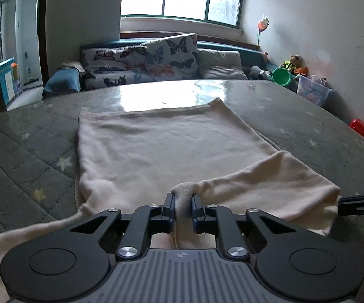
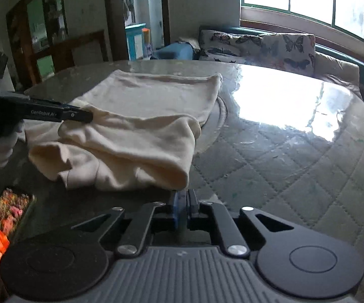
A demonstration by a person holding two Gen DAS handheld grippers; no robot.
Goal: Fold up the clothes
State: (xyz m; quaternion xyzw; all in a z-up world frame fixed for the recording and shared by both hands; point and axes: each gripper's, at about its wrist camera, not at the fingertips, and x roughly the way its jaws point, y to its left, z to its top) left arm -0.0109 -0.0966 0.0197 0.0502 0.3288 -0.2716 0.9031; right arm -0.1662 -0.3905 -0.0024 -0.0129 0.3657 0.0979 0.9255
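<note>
A cream garment (image 1: 156, 146) lies spread on the quilted grey table cover (image 1: 25, 151), its near edge lifted into a fold. My left gripper (image 1: 183, 197) is shut on a pinch of that near edge. In the right wrist view the garment (image 2: 141, 116) lies ahead to the left, with the left gripper (image 2: 86, 116) biting its left side. My right gripper (image 2: 184, 197) has its jaws nearly together right at the fold's near corner; whether cloth is between them is hidden. It shows at the fold's right end in the left wrist view (image 1: 343, 202).
A sofa with butterfly cushions (image 1: 156, 60) stands behind the table under the window. Toys and a green bowl (image 1: 281, 75) sit at the far right, a red box (image 1: 362, 129) by the wall. A phone (image 2: 0, 237) lies at the near left table edge.
</note>
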